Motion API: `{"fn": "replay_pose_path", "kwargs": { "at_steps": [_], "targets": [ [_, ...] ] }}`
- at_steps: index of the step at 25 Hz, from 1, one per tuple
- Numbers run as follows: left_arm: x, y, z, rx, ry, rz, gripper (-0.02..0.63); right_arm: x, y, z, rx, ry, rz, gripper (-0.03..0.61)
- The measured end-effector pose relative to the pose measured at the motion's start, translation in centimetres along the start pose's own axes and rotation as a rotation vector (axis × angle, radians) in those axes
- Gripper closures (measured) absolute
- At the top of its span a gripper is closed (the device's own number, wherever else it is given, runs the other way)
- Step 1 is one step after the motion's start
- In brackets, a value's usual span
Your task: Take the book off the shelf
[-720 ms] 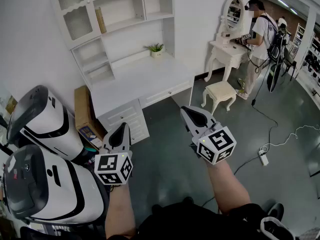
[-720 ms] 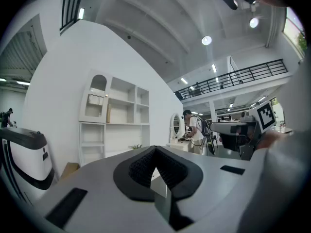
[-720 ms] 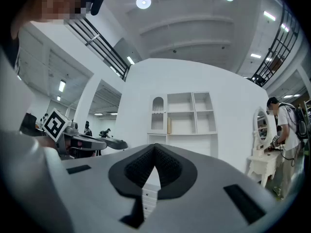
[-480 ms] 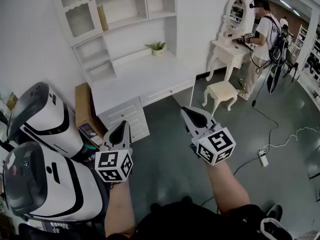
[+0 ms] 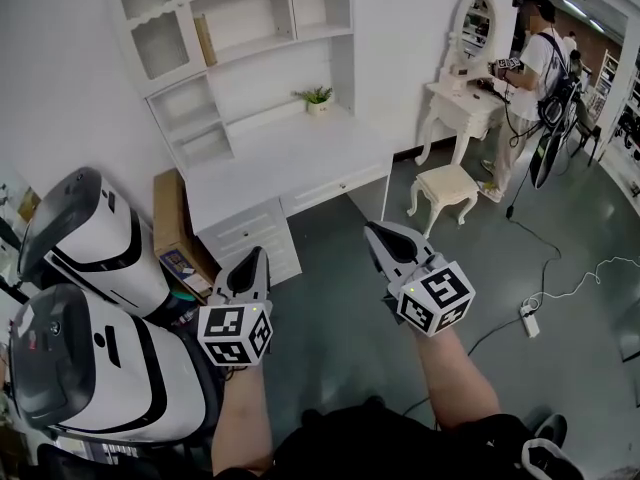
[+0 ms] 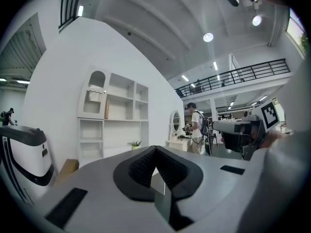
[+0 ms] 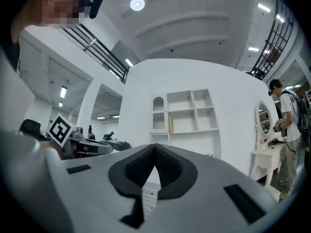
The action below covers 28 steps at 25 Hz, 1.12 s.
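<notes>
The thin tan book is standing upright in an upper compartment of the white wooden shelf unit, well apart from both grippers. The white left gripper and the white right gripper are hovering closed and empty. Only their own views are showing the black ribbed pads meeting.

bright, even light falls from round ceiling lamps; shadows are soft, fisheye edges bend and darken.

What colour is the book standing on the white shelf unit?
Tan, a yellowish brown; the slim upright book shows best in the head view.
</notes>
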<state>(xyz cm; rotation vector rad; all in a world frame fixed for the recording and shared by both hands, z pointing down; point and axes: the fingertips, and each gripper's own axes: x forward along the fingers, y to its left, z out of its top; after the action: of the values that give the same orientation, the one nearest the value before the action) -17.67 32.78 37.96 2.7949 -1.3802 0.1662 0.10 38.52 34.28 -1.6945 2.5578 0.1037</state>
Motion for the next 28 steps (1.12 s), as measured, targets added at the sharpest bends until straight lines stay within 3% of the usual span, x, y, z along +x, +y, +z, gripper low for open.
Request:
{"fn": "replay_pose_path", "kwargs": {
  "at_steps": [6,12,20,28],
  "targets": [
    [1.1,-2.9,0.7,0.017,-0.009,-0.01,0.606,-2.1,0.0,1.8,-0.039,-0.043,0.047,0.563],
    [2.1,-6.6,1.7,0.024,-0.03,-0.01,0.606,-5.6,-2.6,2.6,-0.03,-0.075,0.04,0.563],
    [3.6,-10.6,1.7,0.028,-0.028,-0.022,0.606,-8.6,-6.6,1.2,-0.006,-0.041,-0.001,0.563],
    [7.4,-10.6,1.3,0.007,-0.029,-0.042,0.606,-7.5,-9.1,0.2,-0.023,-0.01,-0.016,0.563]
  ]
}}
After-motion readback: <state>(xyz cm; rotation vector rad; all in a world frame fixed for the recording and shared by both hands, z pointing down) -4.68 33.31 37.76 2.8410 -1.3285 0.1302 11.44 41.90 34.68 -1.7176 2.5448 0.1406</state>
